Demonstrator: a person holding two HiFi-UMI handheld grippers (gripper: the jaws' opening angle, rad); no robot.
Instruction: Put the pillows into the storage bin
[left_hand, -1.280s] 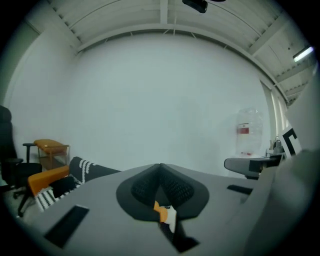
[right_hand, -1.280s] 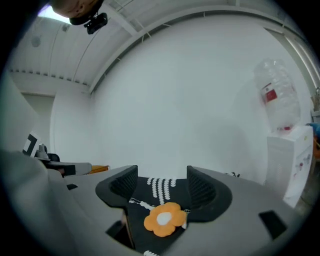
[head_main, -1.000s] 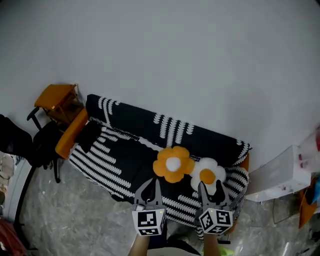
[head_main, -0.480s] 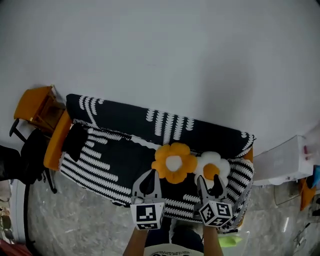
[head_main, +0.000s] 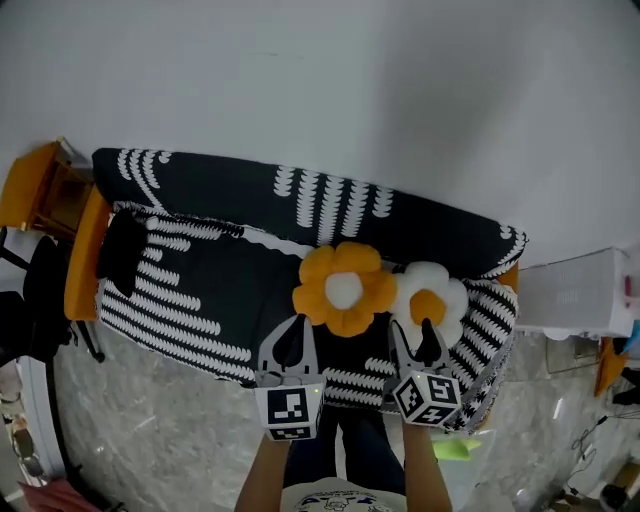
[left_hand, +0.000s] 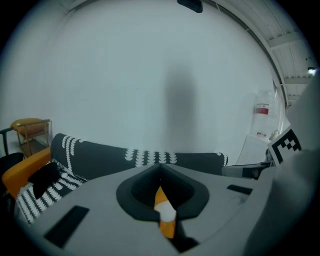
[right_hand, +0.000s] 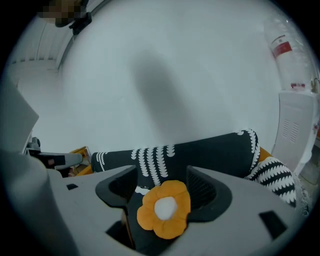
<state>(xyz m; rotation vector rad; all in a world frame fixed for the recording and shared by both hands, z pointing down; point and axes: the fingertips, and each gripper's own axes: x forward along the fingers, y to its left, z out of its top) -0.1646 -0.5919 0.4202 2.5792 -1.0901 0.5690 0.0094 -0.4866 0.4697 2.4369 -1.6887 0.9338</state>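
Count: two flower pillows, two tools, one sofa. Orange pillow (white centre) and white pillow (orange centre) sit side by side, edges meeting, on the seat of the black-and-white striped sofa, right of centre in the head view, by the backrest. Both are round and petal-edged with no long axis, faces turned toward the tools. Left tool: jaws together, empty. Right tool: jaws apart, holding nothing; orange pillow is framed beyond them.
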